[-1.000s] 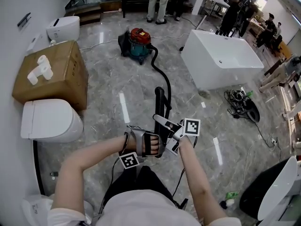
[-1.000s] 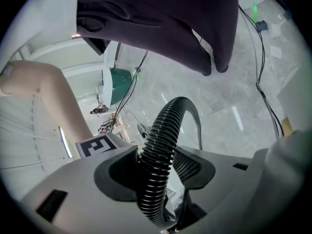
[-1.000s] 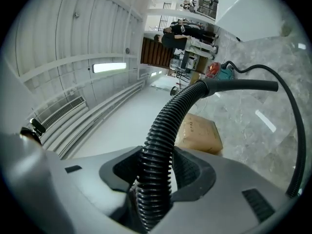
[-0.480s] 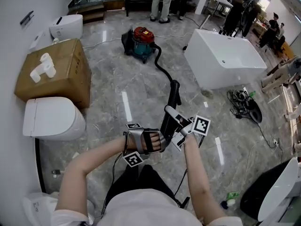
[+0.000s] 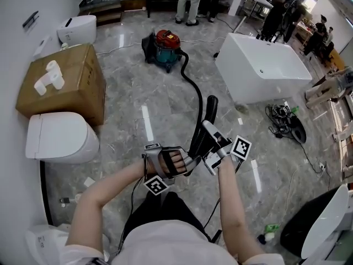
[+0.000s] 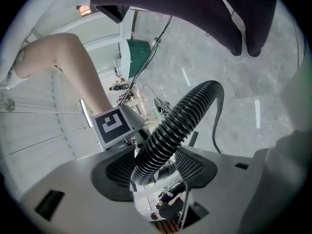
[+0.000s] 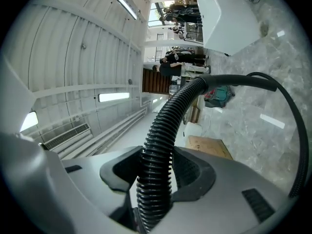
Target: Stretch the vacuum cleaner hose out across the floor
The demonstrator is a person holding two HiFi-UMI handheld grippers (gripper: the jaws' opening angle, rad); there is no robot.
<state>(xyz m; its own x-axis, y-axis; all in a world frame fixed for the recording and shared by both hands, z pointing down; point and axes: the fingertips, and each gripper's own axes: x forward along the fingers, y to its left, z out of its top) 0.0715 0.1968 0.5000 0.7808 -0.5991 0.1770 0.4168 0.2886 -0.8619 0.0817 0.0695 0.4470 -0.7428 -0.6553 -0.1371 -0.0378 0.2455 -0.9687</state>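
A closed cardboard box (image 5: 66,87) carries white rolls (image 5: 47,79) on its lid. The left hand-held gripper (image 5: 190,158), its jaws just opening, lets the vacuum cleaner hose (image 5: 210,110) lie loose between them, likely for a fresh grip. The right hand-held gripper (image 5: 208,128) clamps the hose, raised off the floor and trailing back to the red vacuum cleaner (image 5: 165,48). The white bathtub (image 5: 242,81) stands empty.

One hose (image 5: 205,120), one vacuum cleaner (image 5: 165,48), one bathtub (image 5: 259,70)

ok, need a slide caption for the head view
Black ribbed hose held up over the grey marble floor, trailing back to the red vacuum cleaner, white bathtub at right.
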